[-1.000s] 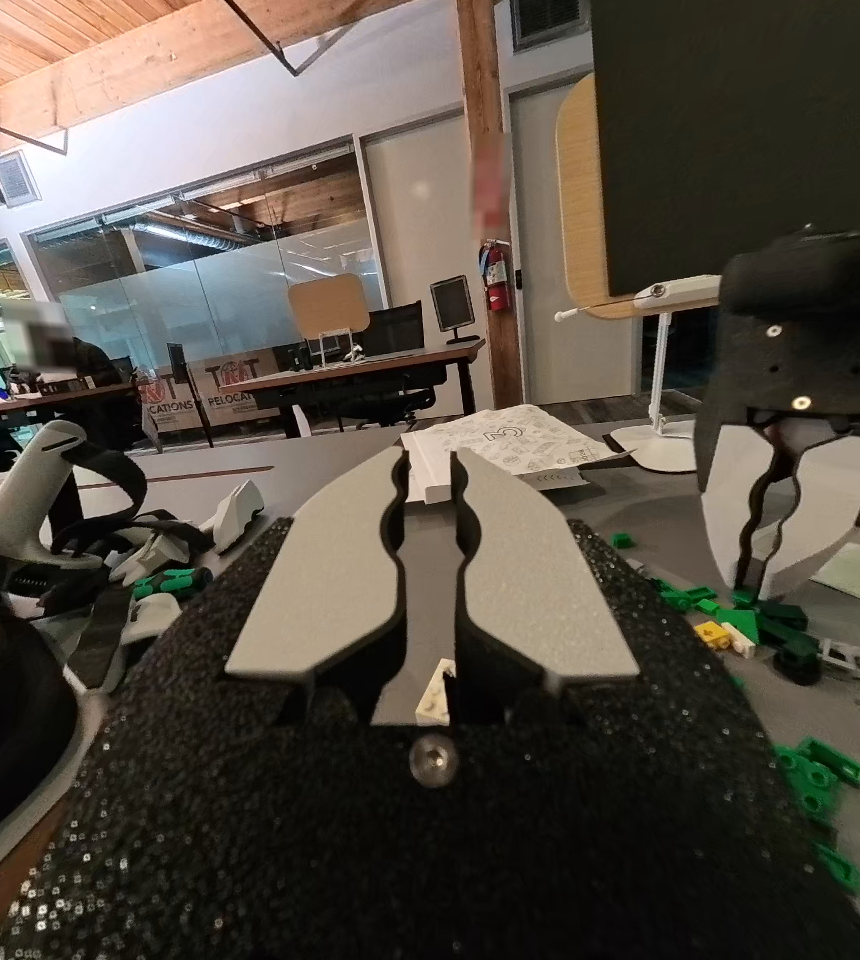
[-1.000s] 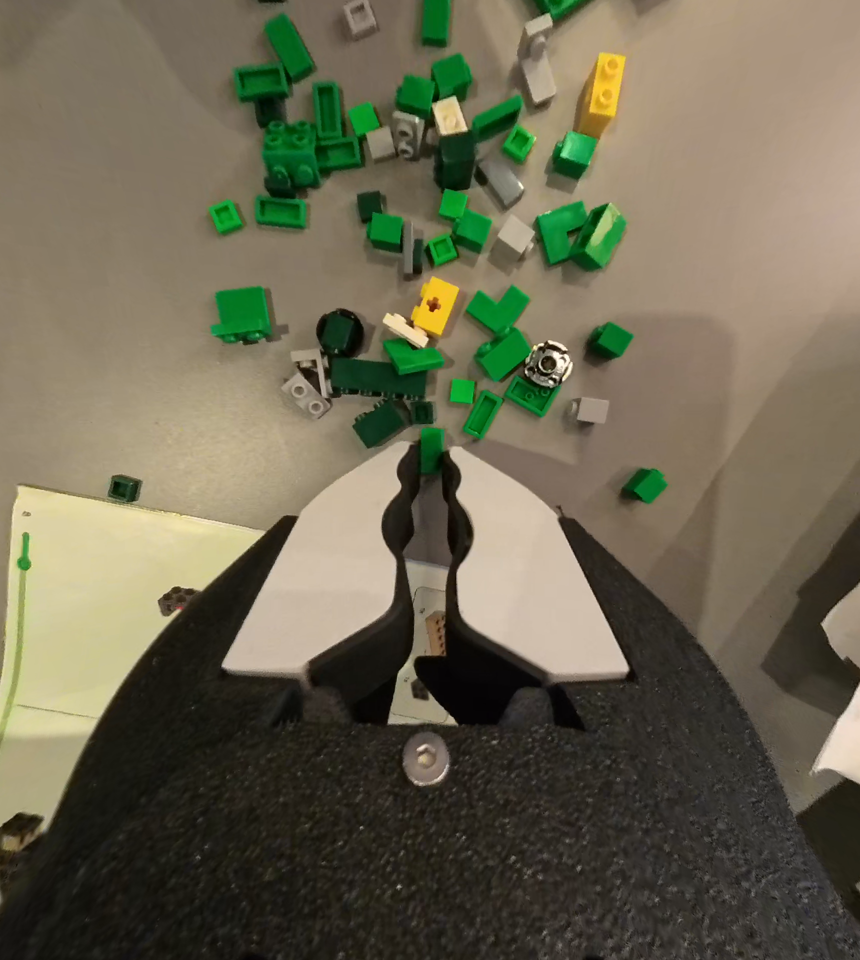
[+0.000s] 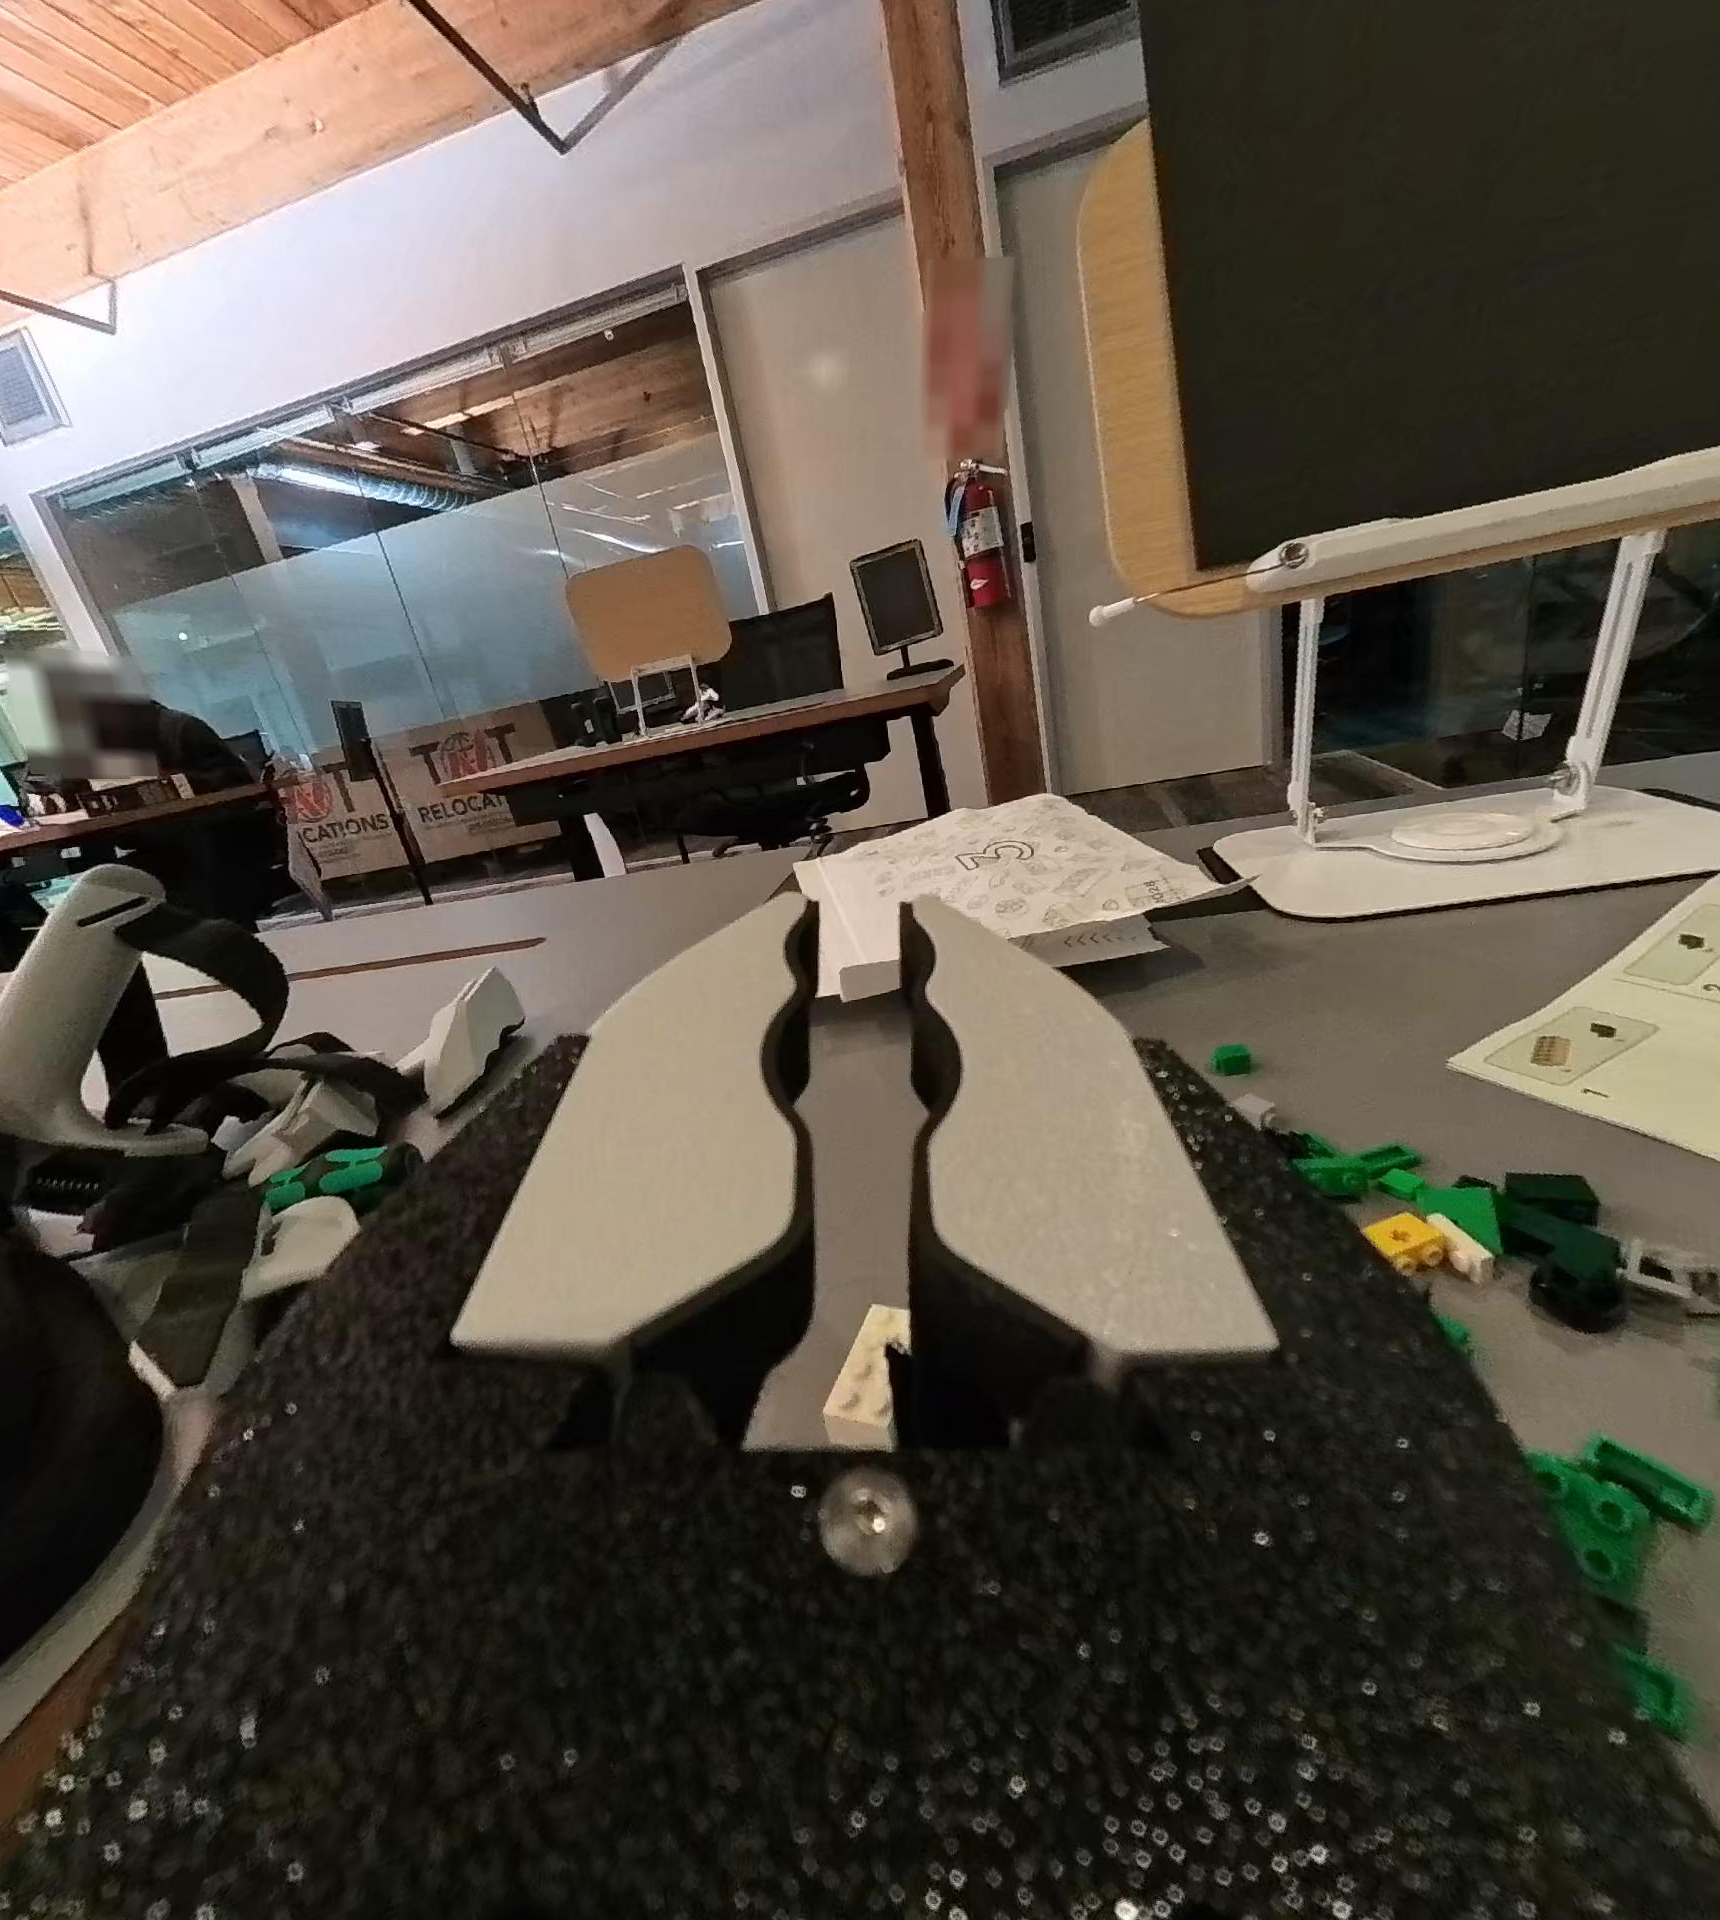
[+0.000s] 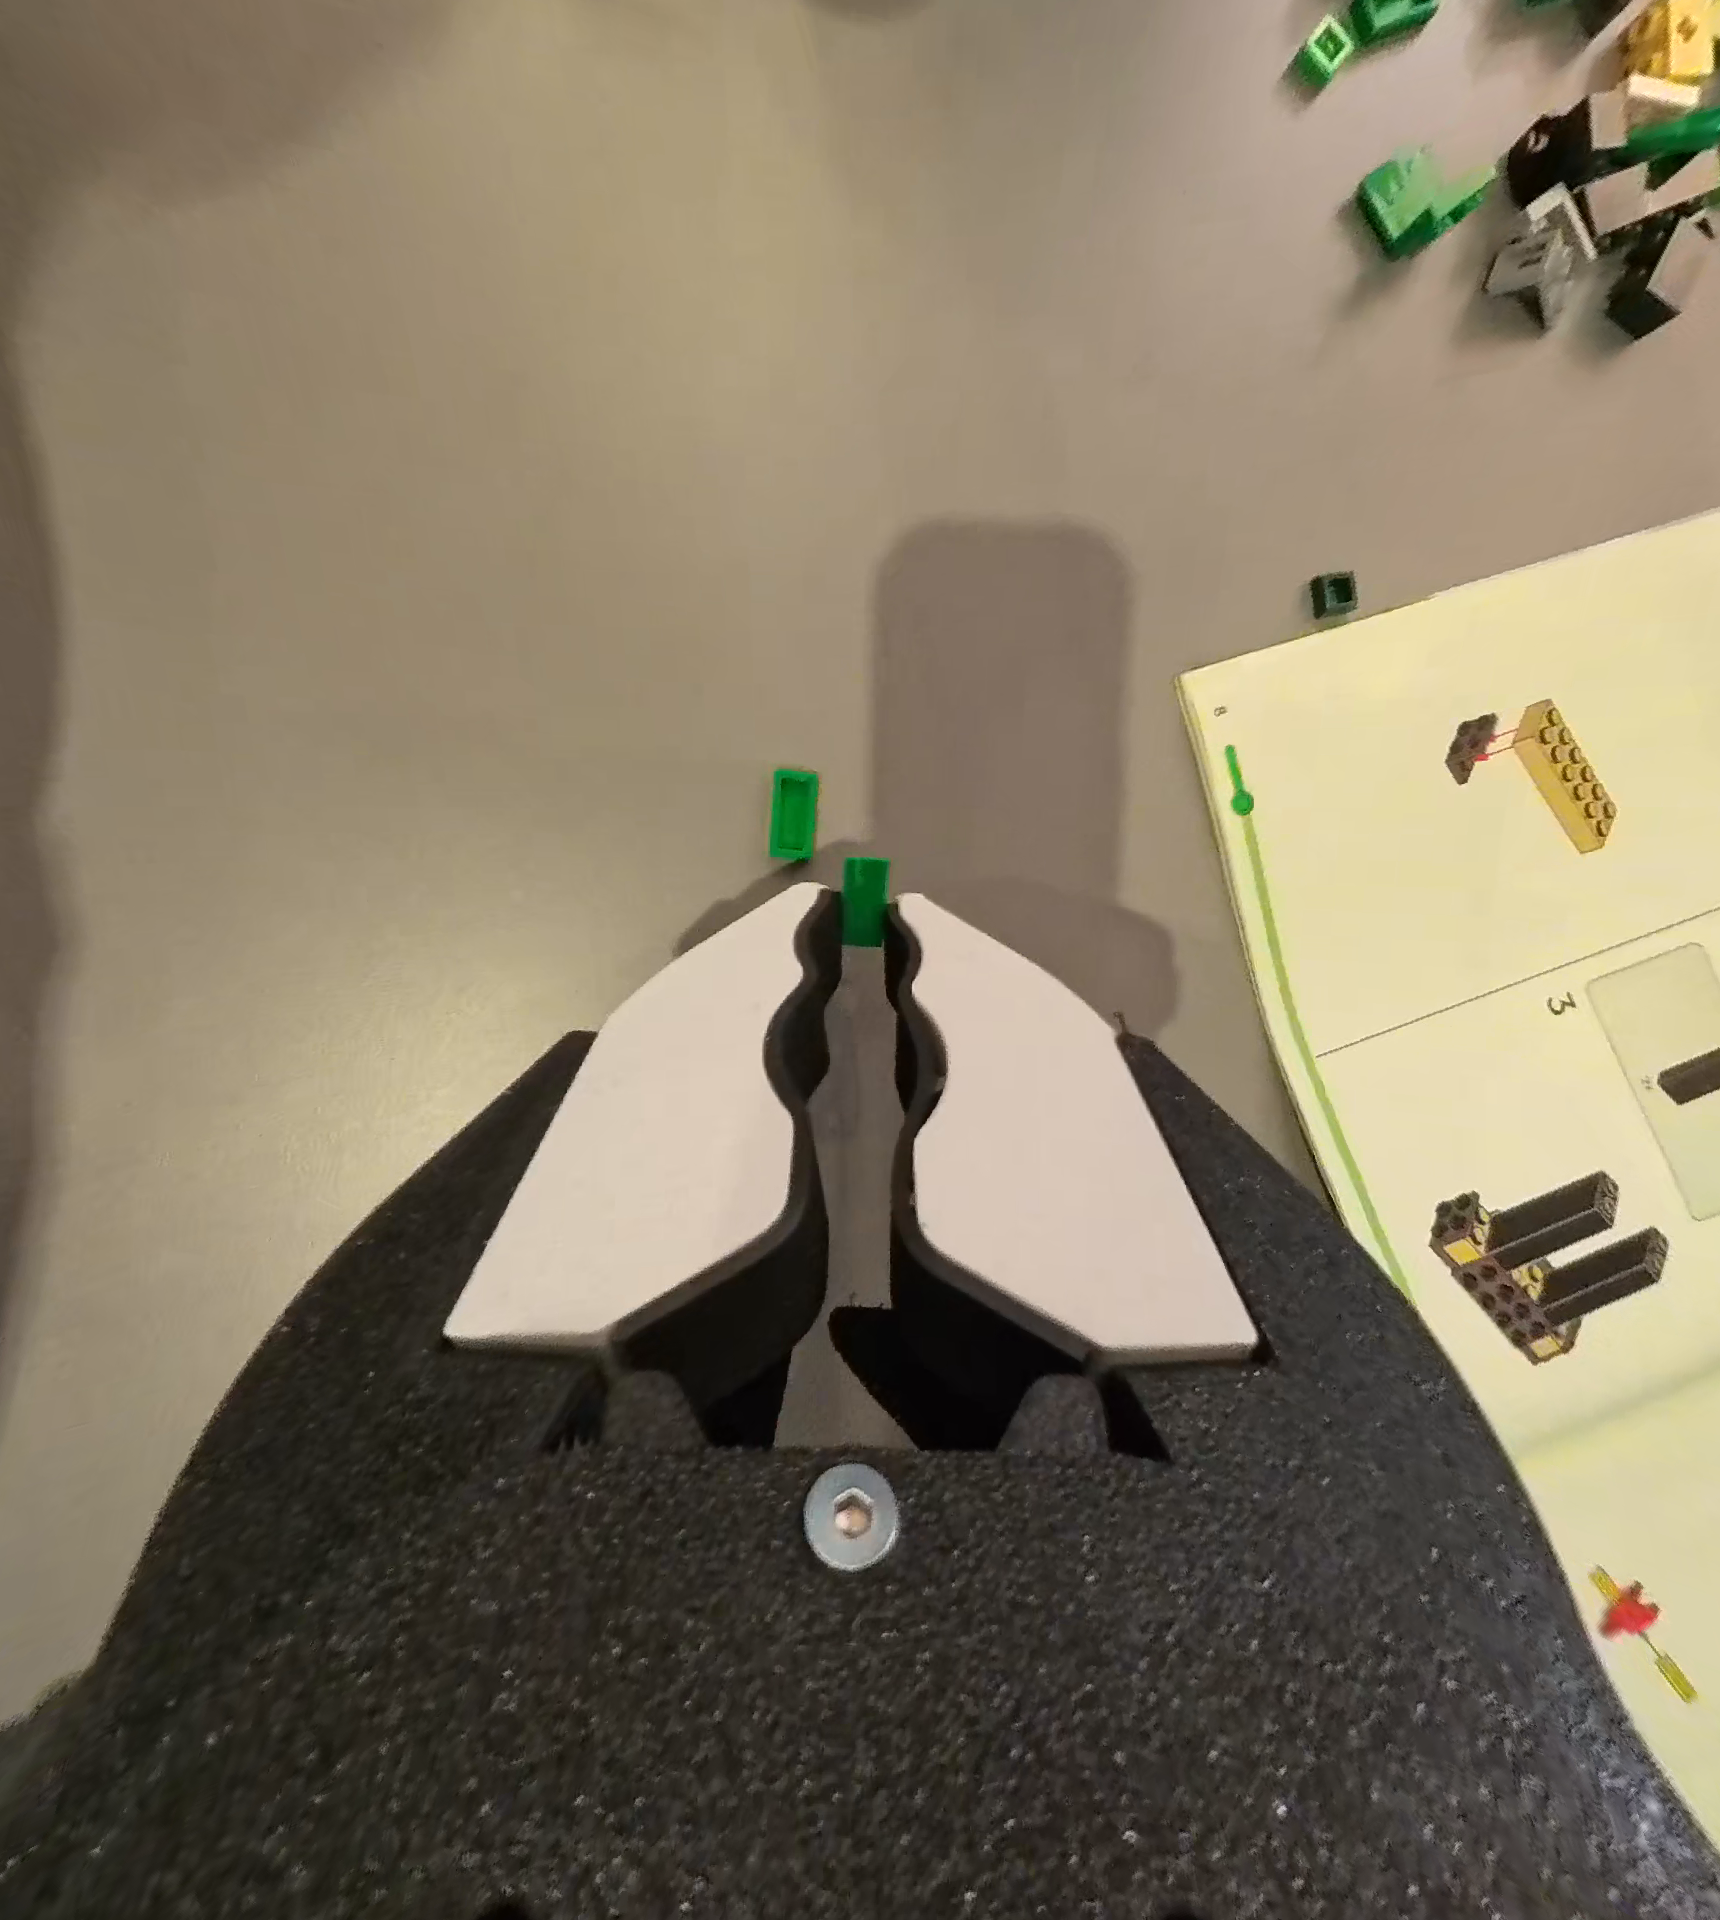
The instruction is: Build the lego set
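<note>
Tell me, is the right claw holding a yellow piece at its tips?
No, the right claw pinches a small green piece between its tips, above the bare grey table.

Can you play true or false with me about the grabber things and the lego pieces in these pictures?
1. The right gripper pinches a small green piece at its tips. True.
2. Another green piece lies on the grey table just past those tips. True.
3. The instruction sheet lies to the left of the right gripper. False: it lies to its right.
4. The left gripper holds a yellow brick. False: nothing sits between its fingers, which stand a little apart; the yellow brick lies on the table among the loose pieces.
5. The loose pile sits in the upper right corner of the right wrist view. True.
</note>
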Tool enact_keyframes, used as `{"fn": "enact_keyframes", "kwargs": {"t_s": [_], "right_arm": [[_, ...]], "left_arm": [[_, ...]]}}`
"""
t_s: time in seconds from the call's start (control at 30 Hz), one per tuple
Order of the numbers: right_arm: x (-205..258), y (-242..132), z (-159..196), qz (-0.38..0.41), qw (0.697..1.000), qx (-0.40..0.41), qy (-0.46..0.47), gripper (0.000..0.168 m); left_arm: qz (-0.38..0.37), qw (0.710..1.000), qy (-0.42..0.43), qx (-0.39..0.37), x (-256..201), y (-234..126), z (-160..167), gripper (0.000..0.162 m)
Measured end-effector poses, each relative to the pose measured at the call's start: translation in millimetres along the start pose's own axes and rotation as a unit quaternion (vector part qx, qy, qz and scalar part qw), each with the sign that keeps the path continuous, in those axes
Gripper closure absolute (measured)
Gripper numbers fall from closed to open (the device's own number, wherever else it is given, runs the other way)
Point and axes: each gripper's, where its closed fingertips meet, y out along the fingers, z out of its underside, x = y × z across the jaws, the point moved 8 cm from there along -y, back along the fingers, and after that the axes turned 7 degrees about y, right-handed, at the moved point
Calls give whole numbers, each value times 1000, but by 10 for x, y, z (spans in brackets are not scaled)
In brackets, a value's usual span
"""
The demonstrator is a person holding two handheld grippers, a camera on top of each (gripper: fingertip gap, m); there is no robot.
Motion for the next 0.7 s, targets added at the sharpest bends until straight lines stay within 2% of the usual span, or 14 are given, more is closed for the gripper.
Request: {"fn": "enact_keyframes", "kwargs": {"t_s": [0.17, 0.23, 0.3, 0.43, 0.57, 0.7], "right_arm": [[-50, 18, -27, -12, 1000, 6, 8, 161], [-67, 15, -29, -21, 1000, 11, 20, 150], [-96, -52, 2, -19, 999, 11, 35, 146], [-77, -267, 220, -8, 995, -34, 96, 146], [114, -326, 454, -17, 982, -93, 165, 146], [256, -243, 543, 13, 982, -92, 162, 146]], "left_arm": [[2, 1000, 2, 1, -7, 2, 0, 148], [4, 1000, 3, 1, -10, 4, 1, 148], [4, 1000, 2, 2, -10, 3, 1, 148], [3, 1000, 1, -2, -8, -5, -11, 148], [8, 1000, 7, -9, -37, -11, -46, 148], [19, 999, 28, -15, -110, -27, -98, 148]]}}
